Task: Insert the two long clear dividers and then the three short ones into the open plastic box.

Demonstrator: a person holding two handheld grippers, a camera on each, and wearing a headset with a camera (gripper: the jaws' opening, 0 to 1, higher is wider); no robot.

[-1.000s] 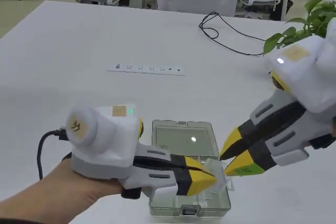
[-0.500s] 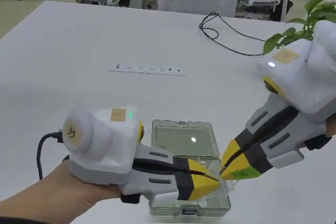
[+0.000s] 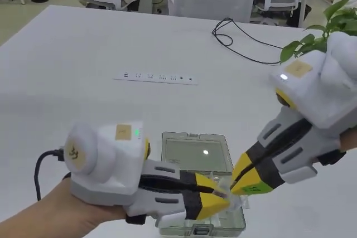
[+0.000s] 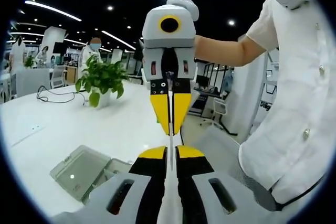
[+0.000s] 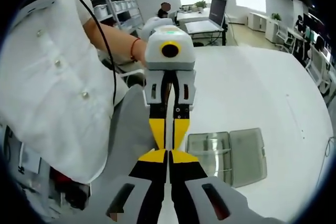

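Clear plastic divider [image 4: 170, 141], edge-on, is now pinched at both ends as my right gripper [image 3: 237, 185] drops in to meet my left gripper [image 3: 215, 202], both jaw pairs narrowed on it, just above the open clear plastic box [image 3: 228, 227], so seating looks next.

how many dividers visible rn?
1: a clear divider pinched between the left gripper and right gripper over the box. Others may be seated inside; clear plastic makes that hard to tell.
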